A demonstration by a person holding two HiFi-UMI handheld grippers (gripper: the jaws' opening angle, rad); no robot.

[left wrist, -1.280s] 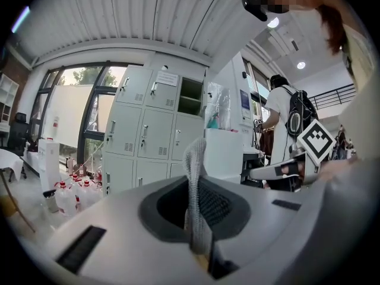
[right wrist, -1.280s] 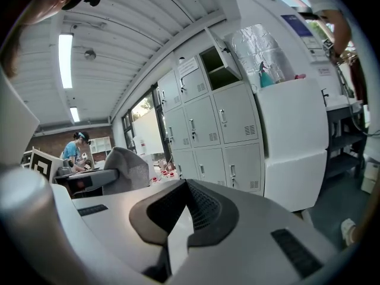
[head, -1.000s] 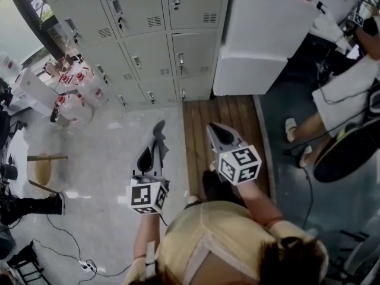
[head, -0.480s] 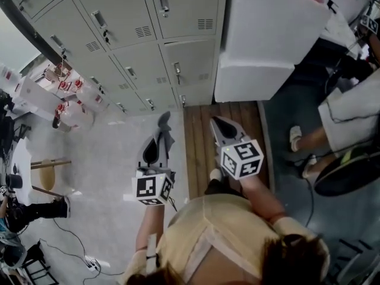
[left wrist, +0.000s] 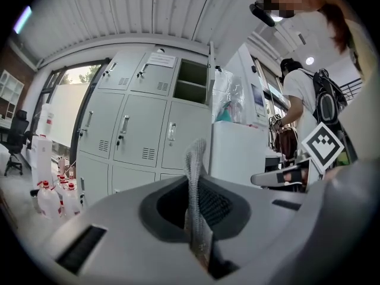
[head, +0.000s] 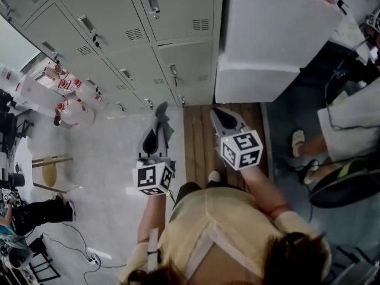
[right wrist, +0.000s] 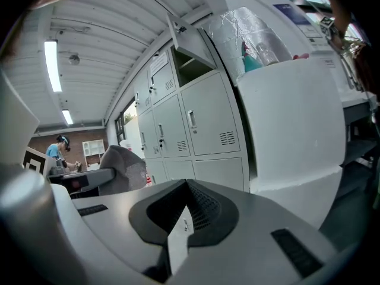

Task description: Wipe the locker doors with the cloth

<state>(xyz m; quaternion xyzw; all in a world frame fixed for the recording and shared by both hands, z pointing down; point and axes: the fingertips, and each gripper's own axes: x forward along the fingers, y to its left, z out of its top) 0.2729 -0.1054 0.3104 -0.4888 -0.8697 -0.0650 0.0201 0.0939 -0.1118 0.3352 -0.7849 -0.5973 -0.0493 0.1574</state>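
The grey lockers (head: pixel 160 16) fill the top of the head view, roughly a step ahead of both grippers. My left gripper (head: pixel 157 128) is shut on a grey cloth (head: pixel 162 121) that sticks out past its tips toward the lockers. In the left gripper view the cloth (left wrist: pixel 195 177) rises as a meshy strip between the jaws of the left gripper (left wrist: pixel 196 195), with the lockers (left wrist: pixel 130 123) behind it. My right gripper (head: pixel 215 112) is shut with nothing in it and points at the lower lockers (right wrist: pixel 202 129). It touches nothing.
A big white block (head: pixel 267 34) stands against the lockers on the right, above a wooden floor strip (head: pixel 199 141). Several water bottles (head: pixel 74 100) sit at the lockers' left end. One upper locker (left wrist: pixel 193 82) hangs open. A stool (head: pixel 47 171) stands at left, and a seated person (head: pixel 350 123) is at right.
The lockers have come closer and spread wider in the head view. Both grippers keep the same pose side by side, the cloth still in the left one.
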